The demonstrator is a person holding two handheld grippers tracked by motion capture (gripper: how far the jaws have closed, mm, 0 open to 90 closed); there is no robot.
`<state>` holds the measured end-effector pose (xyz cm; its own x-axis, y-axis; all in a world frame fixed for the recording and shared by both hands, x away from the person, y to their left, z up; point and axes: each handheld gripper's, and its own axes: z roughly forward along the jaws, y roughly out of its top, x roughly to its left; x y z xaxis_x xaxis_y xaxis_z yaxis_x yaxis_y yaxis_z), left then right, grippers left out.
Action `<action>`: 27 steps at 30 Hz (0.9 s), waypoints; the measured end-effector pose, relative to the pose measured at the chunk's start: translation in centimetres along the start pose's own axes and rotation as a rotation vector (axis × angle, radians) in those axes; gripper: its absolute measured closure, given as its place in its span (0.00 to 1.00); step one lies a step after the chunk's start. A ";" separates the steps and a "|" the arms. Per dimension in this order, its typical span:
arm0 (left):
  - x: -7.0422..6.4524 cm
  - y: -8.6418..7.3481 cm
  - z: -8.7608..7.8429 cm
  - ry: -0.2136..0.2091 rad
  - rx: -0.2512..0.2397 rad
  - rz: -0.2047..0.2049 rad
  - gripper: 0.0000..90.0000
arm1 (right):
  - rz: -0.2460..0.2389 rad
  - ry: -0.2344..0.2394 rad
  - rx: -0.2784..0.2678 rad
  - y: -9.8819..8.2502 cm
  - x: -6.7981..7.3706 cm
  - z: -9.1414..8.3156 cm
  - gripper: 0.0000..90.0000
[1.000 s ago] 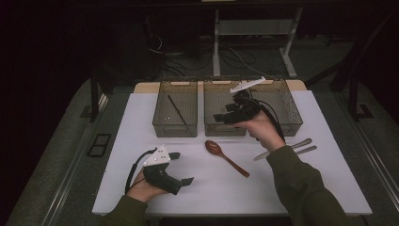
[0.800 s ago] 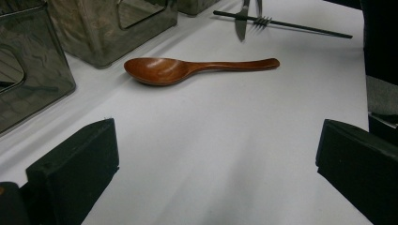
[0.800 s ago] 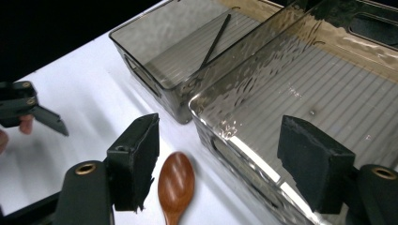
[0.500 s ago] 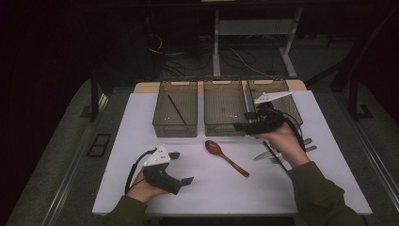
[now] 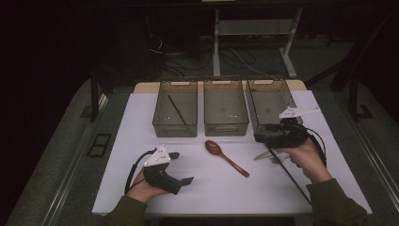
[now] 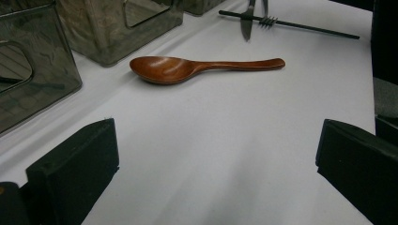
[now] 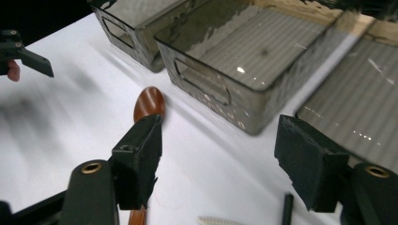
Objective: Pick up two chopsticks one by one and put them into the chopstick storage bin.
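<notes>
White table top [image 5: 141,127] carries everything; dark floor w/ cables and a desk frame [image 5: 254,28] behind it. No brands, labels or writing readable anywhere.

Three smoky clear bins sit in a row at the far edge. Left bin [image 5: 175,120] has one thin black chopstick [image 5: 176,109] lying diagonally inside. Middle bin [image 5: 225,123] and right bin [image 5: 263,89] look bare, ribbed floors visible.

Right gripper [image 5: 270,137] hovers low at the near left corner of the right bin, above the cutlery on the table. Jaws approx. mid-width, have just narrowed a little, nothing between them; in the right gripper view [image 7: 218,150] they frame bare table and the bin corner. Bin walls stand close in front of it.

Left gripper [image 5: 181,167] rests on the table near the front edge, left side, jaws wide apart, nothing held [image 6: 211,168].

Second black chopstick [image 5: 289,174] lies on the table, running from under the right gripper toward the front edge. Wooden spoon [image 5: 226,156] lies flat mid-table, bowl toward the middle bin, handle pointing to the front right; well apart from both grippers, btwn them. Metal knife [image 5: 263,155] lies just below the right gripper; fork [image 6: 265,14] beside it, tines across the chopstick in the left gripper view.
</notes>
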<state>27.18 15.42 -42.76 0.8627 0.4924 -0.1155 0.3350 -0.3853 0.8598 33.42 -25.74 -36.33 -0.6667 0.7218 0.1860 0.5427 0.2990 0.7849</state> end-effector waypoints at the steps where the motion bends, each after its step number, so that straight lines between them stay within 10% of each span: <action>1: 0.0 0.0 0.0 0.002 0.000 0.001 0.00 | 0.000 -0.003 0.000 -0.3 -0.1 -0.2 0.37; 27: -0.1 0.1 -0.3 0.009 -0.002 0.010 0.00 | 0.037 -0.116 0.118 -9.3 -0.9 -4.6 0.66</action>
<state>27.01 15.57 -42.57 0.8624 0.4956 -0.1028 0.3260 -0.3884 0.8619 26.66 -32.03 -41.06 -0.5853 0.7989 0.1386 0.6267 0.3373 0.7025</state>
